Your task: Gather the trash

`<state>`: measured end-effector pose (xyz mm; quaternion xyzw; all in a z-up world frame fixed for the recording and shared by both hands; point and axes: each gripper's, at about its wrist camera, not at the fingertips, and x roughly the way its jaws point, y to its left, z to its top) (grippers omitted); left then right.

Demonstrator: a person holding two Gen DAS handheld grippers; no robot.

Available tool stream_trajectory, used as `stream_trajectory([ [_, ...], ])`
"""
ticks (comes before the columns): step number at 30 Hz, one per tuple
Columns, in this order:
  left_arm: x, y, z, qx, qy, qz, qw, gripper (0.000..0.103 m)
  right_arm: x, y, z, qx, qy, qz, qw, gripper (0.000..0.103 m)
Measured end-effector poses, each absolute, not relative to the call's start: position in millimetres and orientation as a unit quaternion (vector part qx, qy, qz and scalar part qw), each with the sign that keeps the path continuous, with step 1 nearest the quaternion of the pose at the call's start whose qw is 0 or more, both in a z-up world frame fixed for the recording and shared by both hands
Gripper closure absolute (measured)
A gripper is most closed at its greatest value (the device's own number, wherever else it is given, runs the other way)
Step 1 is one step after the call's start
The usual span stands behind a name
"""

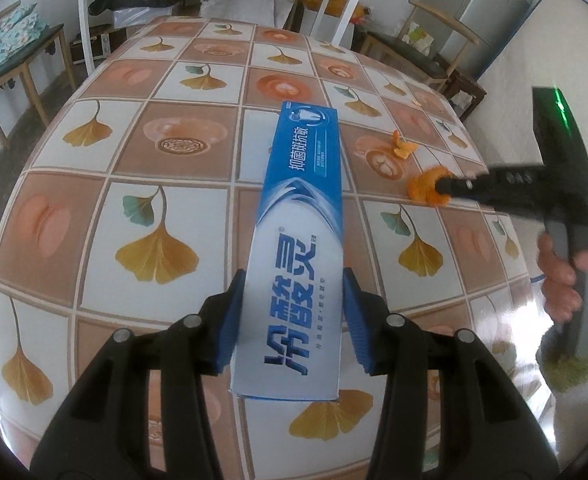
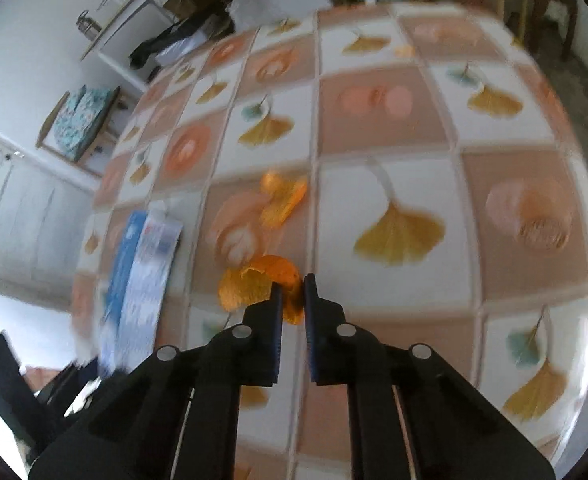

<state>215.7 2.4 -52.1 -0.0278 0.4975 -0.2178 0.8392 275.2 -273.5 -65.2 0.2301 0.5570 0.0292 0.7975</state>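
Holding the toothpaste box (image 1: 294, 248) in the centre of the frame with clenched jaws, the left gripper (image 1: 291, 312) should stay steady while the right gripper (image 2: 292, 300), its jaws pinching the orange peel (image 2: 253, 284) at lower centre, lifts it gently off the counter (image 2: 394, 120).

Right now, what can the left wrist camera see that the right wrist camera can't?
Only the left wrist view shows the person's hand gripping the right tool, and the left tongs clamped around the toothpaste box. Only the right wrist view shows, close up, the right tongs pinching the big orange peel. Both show the box, that peel, a smaller peel and the leaf-patterned tablecloth.
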Motion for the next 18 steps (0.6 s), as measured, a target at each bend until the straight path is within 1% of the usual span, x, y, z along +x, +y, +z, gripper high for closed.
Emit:
stream_trajectory([
  [3, 216.4, 3.5, -52.8, -0.031, 0.497, -0.22, 0.839, 0.059, 256.5, -267.5, -66.2, 0.234, 0.571, 0.047, 0.786, 0.094],
  [8, 217.6, 4.9, -52.5, -0.033, 0.497, -0.222, 0.838, 0.059, 222.1, -265.9, -74.2, 0.344, 0.584, 0.118, 0.726, 0.094],
  [11, 218.2, 5.5, -52.5, -0.032, 0.497, -0.222, 0.838, 0.058, 206.2, -263.8, -77.1, 0.377, 0.585, 0.14, 0.704, 0.094],
  [13, 217.5, 5.4, -52.6, -0.033, 0.497, -0.222, 0.838, 0.058, 201.4, -259.4, -79.3, 0.376, 0.593, 0.148, 0.696, 0.09],
  [16, 217.5, 5.5, -52.7, -0.034, 0.497, -0.224, 0.837, 0.058, 198.9, -250.3, -72.0, 0.315, 0.61, 0.132, 0.715, 0.08],
  [18, 218.2, 5.4, -52.8, -0.035, 0.498, -0.226, 0.836, 0.058, 202.3, -248.1, -58.6, 0.284, 0.603, 0.132, 0.734, 0.061],
])
